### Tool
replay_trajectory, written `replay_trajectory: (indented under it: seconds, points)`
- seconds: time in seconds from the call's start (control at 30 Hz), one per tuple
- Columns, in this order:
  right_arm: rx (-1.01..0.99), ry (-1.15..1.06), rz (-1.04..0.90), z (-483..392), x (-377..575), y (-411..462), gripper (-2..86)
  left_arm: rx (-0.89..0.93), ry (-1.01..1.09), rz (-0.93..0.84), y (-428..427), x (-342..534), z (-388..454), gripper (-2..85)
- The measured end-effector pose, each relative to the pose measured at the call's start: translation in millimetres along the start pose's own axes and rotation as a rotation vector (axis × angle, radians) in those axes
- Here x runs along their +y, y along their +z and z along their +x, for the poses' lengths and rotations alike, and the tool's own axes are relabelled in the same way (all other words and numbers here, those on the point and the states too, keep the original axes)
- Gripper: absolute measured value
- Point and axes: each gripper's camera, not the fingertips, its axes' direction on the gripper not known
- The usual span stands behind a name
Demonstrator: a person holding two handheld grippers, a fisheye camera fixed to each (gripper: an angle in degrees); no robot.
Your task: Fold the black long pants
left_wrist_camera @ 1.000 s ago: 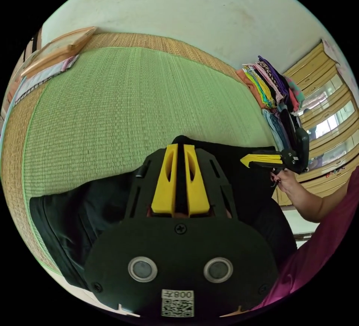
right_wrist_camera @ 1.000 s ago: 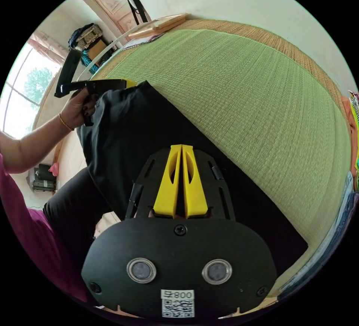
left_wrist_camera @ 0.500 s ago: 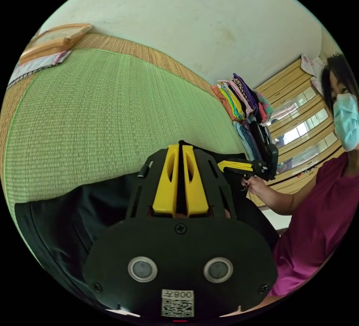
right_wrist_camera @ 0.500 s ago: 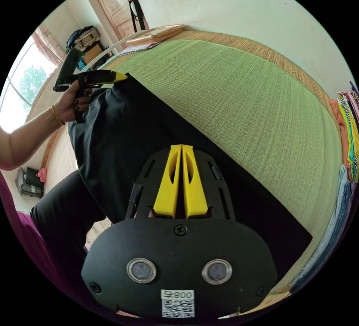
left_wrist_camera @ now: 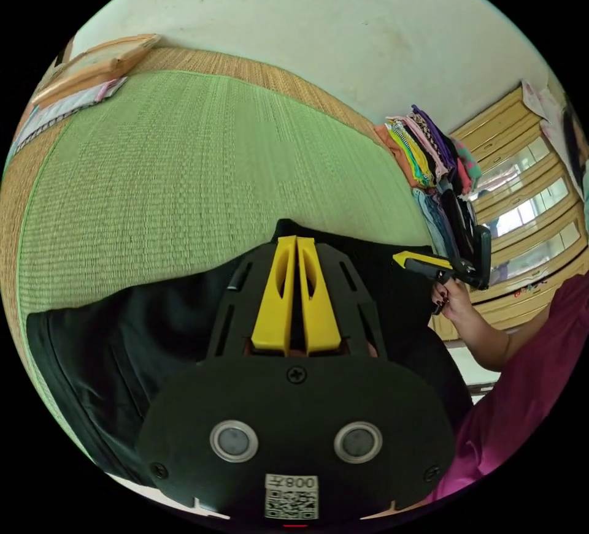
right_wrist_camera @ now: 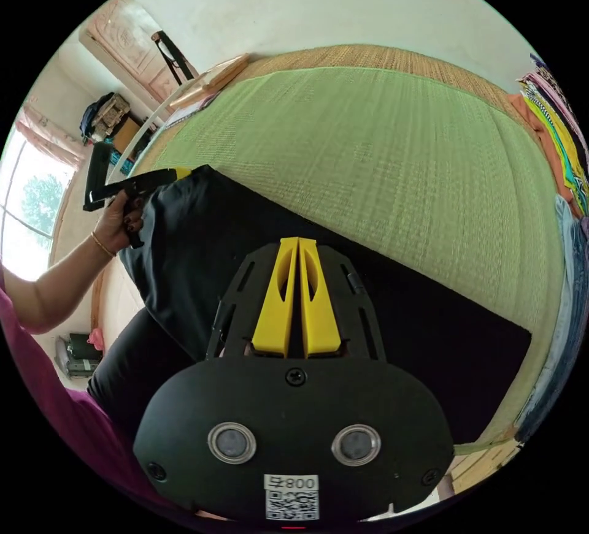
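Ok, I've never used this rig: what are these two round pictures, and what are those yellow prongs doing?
Each picture comes from a fisheye camera riding on a hand-held gripper; a person carries one in each hand. The yellow prongs are that gripper's own two jaws. In the left gripper view, the left gripper is closed on the black long pants, and the right gripper comes in from the side, held by a hand. The right gripper view shows the same from the other side. The pants lie partly on a green woven mat. A stack of folded clothes sits at the mat's end.
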Motion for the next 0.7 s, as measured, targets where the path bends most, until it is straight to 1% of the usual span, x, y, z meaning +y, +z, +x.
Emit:
replay_trajectory:
  seconds: [0.03,0.07,0.1,0.17,0.23,0.3,0.4,0.5,0.57,0.6,0.63,0.67,0.7]
  points:
    - [-0.012,0.003,-0.013,5,2,5,0.1,-0.013,-0.026,-0.041,5,0,1,0.2]
    - [-0.058,0.032,0.016,16,6,5,0.1,-0.025,-0.045,-0.068,7,0,3,0.2]
    - [-0.084,0.052,-0.004,23,9,7,0.0,-0.019,-0.058,-0.069,5,0,5,0.2]
    - [-0.072,0.049,-0.002,26,15,3,0.0,0.010,-0.087,-0.028,-15,1,17,0.2]
    - [-0.069,0.014,0.003,23,25,-3,0.0,0.020,-0.092,-0.017,-33,6,29,0.2]
    - [-0.128,-0.028,-0.029,17,43,-5,0.0,0.039,-0.101,-0.026,-49,16,42,0.1]
    - [-0.200,-0.100,-0.099,0,72,5,0.0,0.011,-0.140,-0.060,-72,41,62,0.1]
    - [-0.223,-0.150,-0.184,-16,99,24,0.1,-0.043,-0.199,-0.108,-84,65,78,0.1]
    - [-0.218,-0.175,-0.216,-22,112,36,0.1,-0.134,-0.208,-0.173,-85,74,91,0.1]
    - [-0.176,-0.184,-0.249,-23,121,48,0.1,-0.118,-0.215,-0.145,-89,75,94,0.1]
    - [-0.161,-0.188,-0.259,-22,125,54,0.1,-0.100,-0.268,-0.144,-93,74,98,0.1]
    - [-0.173,-0.171,-0.228,-17,131,55,0.1,-0.103,-0.284,-0.135,-99,70,106,0.0]
    - [-0.185,-0.146,-0.244,-11,134,57,0.1,-0.114,-0.281,-0.127,-102,69,112,0.0]
